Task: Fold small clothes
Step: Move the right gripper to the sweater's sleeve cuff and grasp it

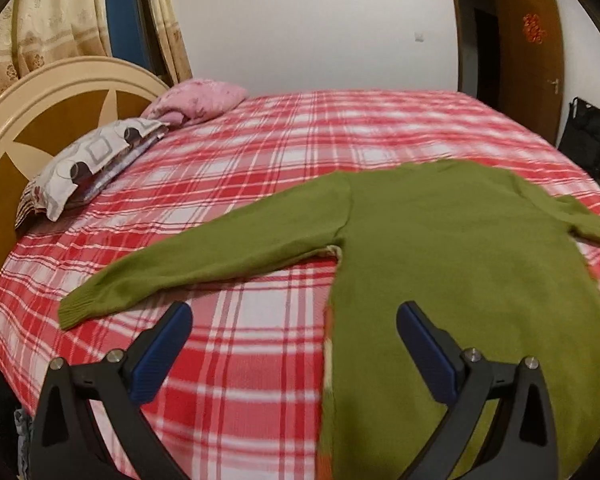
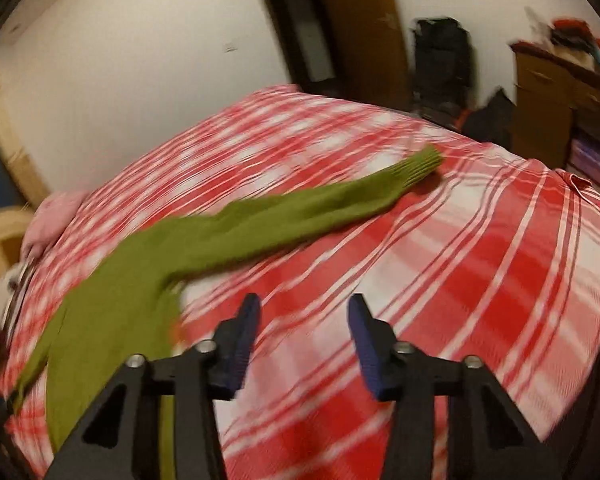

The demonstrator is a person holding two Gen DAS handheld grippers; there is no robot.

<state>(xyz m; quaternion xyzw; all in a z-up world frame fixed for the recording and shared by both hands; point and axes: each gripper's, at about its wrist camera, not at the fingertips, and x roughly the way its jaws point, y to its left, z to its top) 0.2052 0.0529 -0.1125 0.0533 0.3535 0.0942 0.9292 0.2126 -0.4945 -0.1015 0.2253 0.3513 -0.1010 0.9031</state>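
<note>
**Green sweater spread flat on the bed, both sets of fingers empty above it**

The left gripper point(image 1: 294, 316) is seen with its blue-padded fingers point(image 1: 162, 354) spread wide and nothing between them. Directly beneath the gap the red-and-white checked bedspread point(image 1: 236, 360) is shown, and under the right-hand finger lies the body of the green sweater point(image 1: 452, 248), its side edge running between the two fingers. Ahead of the left-hand finger one sleeve point(image 1: 204, 264) is stretched out flat, its ribbed cuff lying just beyond that fingertip. Further out, two pillows point(image 1: 100, 160) are stacked against the headboard point(image 1: 40, 120), and a brown door point(image 1: 530, 60) is seen in the far wall.

The right gripper point(image 2: 304, 312) is held with its fingers point(image 2: 366, 352) partly parted, narrower than the left pair, and nothing is pinched; no cloth is touched. Only bedspread is seen between and below them. To the left of the fingers the sweater body is laid, and from it the other sleeve point(image 2: 300, 216) runs ahead and to the right, ending in a ribbed cuff point(image 2: 420, 166) well beyond the fingertips. This view is heavily blurred. A dark bag point(image 2: 442, 60) and a wooden cabinet point(image 2: 548, 96) are made out beyond the bed.
</note>
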